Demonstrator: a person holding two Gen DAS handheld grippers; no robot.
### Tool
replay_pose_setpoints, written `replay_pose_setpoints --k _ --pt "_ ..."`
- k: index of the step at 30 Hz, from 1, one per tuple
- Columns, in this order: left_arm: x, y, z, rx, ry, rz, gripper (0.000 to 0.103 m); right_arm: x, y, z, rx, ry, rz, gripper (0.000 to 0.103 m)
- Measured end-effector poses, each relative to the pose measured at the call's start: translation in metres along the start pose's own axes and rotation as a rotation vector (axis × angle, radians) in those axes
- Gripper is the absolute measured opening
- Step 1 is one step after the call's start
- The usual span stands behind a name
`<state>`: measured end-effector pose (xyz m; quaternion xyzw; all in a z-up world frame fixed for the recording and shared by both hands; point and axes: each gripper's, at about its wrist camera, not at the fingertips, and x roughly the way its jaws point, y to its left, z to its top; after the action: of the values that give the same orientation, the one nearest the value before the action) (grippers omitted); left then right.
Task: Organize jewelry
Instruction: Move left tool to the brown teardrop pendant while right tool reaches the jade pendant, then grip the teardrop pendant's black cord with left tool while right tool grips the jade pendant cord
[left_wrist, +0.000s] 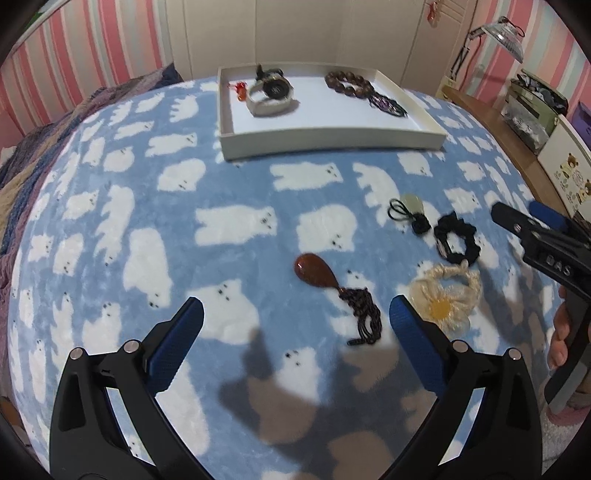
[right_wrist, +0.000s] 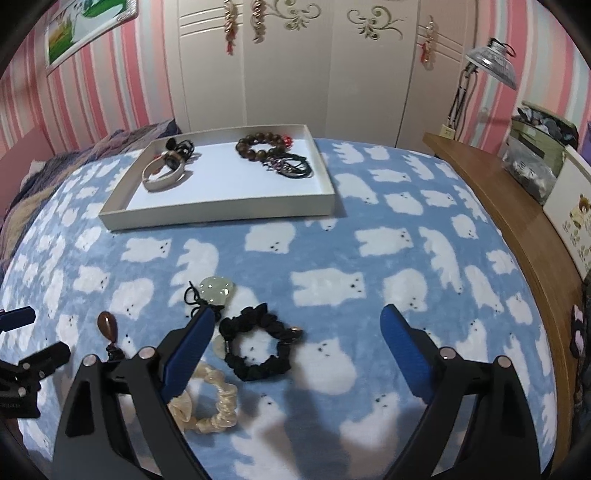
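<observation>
Pick-up step: right gripper (right_wrist: 297, 328) fingers wide apart, empty, over black scrunchie (right_wrist: 258, 345) on bed; left gripper (left_wrist: 295, 314) fingers wide, empty. Next: lower, close, carry to tray (right_wrist: 218, 212)

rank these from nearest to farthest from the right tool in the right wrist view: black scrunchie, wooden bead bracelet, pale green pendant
1. Black scrunchie, on the blanket between the right tool's open fingers.
2. Pale green pendant, just beyond the left fingertip.
3. Wooden bead bracelet, far off in the tray.

The left gripper (left_wrist: 295, 317) had black plastic arms; blue textured pads (left_wrist: 181, 343); silver rivets; the right gripper (right_wrist: 297, 325) matched.
</observation>
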<state>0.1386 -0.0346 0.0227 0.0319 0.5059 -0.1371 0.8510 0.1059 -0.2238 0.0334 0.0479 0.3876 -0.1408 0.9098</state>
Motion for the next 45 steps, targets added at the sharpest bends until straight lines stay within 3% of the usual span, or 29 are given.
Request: replay_pose_setpoints --k 4,7,9,11,14,20,24,30,34,37,40,45 --pt "0.002 -0.006 -0.003 0.020 0.015 -0.017 0.096 0.005 0.010 0.000 -0.038 0.027 0.004 0.080" --pt "0.004 -0.010 -0.003 0.016 0.029 -0.034 0.095 0.008 0.019 0.001 -0.062 0.052 0.031 0.069" --pt "0.006 -0.011 -0.004 0.011 0.035 -0.041 0.094 0.010 0.026 0.002 -0.081 0.060 0.043 0.067" --pt "0.010 -0.011 -0.006 0.003 0.046 -0.034 0.090 0.013 0.032 0.000 -0.098 0.068 0.047 0.065" --pt "0.022 -0.010 -0.006 -0.017 0.087 -0.049 0.079 0.022 0.038 -0.003 -0.106 0.107 0.086 0.054" --pt "0.030 -0.015 -0.002 -0.017 0.123 -0.055 0.075 0.029 0.054 0.006 -0.173 0.129 0.087 0.053" --pt "0.037 -0.018 0.005 -0.030 0.164 -0.069 0.075 0.038 0.062 0.012 -0.204 0.180 0.096 0.046" --pt "0.052 -0.023 0.011 -0.034 0.226 -0.058 0.066 0.050 0.066 0.018 -0.199 0.216 0.135 0.044" --pt "0.060 -0.022 0.007 -0.053 0.256 -0.054 0.066 0.060 0.070 0.020 -0.204 0.253 0.143 0.039" --pt "0.060 -0.025 0.008 -0.046 0.250 -0.039 0.066 0.066 0.071 0.016 -0.201 0.273 0.147 0.037" --pt "0.061 -0.027 0.006 -0.043 0.252 -0.030 0.062 0.073 0.068 0.010 -0.180 0.303 0.167 0.027" --pt "0.060 -0.029 0.005 -0.039 0.246 -0.022 0.056 0.075 0.069 0.008 -0.183 0.302 0.160 0.024"
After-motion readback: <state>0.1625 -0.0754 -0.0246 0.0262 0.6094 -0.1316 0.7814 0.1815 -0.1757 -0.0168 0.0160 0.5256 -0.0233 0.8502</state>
